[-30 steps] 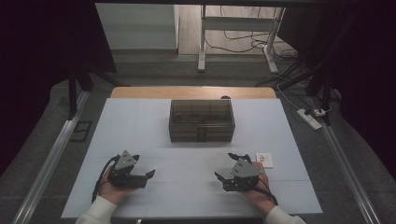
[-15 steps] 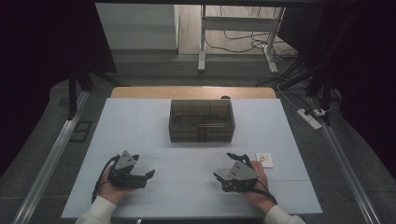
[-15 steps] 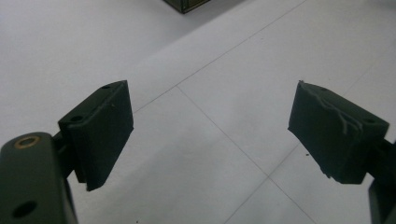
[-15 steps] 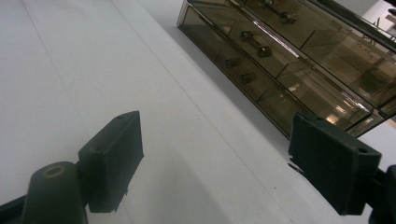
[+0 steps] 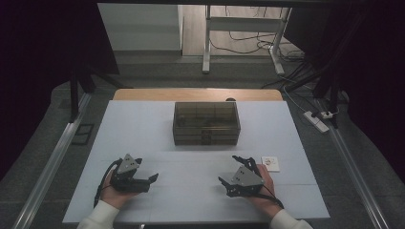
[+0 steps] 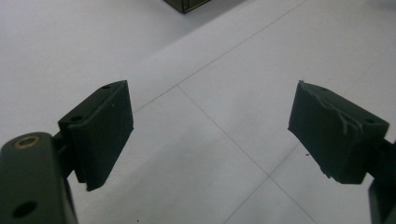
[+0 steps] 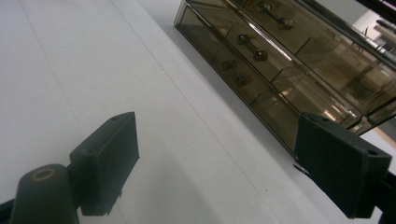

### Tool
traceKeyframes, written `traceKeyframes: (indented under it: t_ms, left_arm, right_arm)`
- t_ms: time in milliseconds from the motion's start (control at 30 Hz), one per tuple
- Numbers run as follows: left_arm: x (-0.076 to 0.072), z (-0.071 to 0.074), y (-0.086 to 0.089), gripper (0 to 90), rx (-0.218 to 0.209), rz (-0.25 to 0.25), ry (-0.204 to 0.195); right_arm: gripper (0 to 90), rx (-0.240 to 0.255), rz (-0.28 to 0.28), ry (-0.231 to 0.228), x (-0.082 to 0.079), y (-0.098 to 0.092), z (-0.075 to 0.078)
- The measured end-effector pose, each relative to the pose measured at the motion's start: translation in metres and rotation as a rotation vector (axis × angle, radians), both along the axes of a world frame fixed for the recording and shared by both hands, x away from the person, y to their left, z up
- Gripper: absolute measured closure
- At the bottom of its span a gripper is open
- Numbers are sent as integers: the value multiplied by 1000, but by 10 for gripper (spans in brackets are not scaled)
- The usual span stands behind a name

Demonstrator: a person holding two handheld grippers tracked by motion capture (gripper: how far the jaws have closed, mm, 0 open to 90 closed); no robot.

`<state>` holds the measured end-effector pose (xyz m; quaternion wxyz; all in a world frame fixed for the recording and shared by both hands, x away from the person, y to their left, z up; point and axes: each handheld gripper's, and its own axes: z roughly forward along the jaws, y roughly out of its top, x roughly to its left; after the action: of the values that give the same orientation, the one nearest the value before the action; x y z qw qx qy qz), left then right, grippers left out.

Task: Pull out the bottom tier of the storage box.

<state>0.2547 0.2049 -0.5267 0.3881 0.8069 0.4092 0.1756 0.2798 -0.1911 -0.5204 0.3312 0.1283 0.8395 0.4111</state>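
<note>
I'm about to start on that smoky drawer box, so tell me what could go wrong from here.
1. The drawer box stands free on the white table; tugging a small knob one-handed might drag the whole box forward.
2. The knobs are tiny against the wide pads of the right hand-held gripper, so a grip could slip.
3. The small card lies close beside the right hand and could get swept away.

My left gripper (image 5: 154, 177) low near table edge, jaws wide apart, nothing between. My right gripper (image 5: 230, 170) alongside, well apart from left, jaws spread wide, empty. Hands cupped behind both.
</note>
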Motion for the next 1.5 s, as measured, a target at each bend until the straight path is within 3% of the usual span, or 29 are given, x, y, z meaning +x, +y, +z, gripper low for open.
traceKeyframes:
  t_ms: [367,700,1167,1500]
  left_arm:
    - [0,0,0,139,2,-1,-2]
    - [0,0,1,139,2,3,-2]
    - [1,-1,1,139,2,1,0]
    - [1,-1,2,139,1,2,-5]
  right_arm:
    - [139,-56,6,-84,-6,4,0]
    - [140,-55,16,-149,-5,6,1]
    - [136,-130,31,-259,-5,11,-4]
    - [127,-143,39,-277,-2,12,-7]
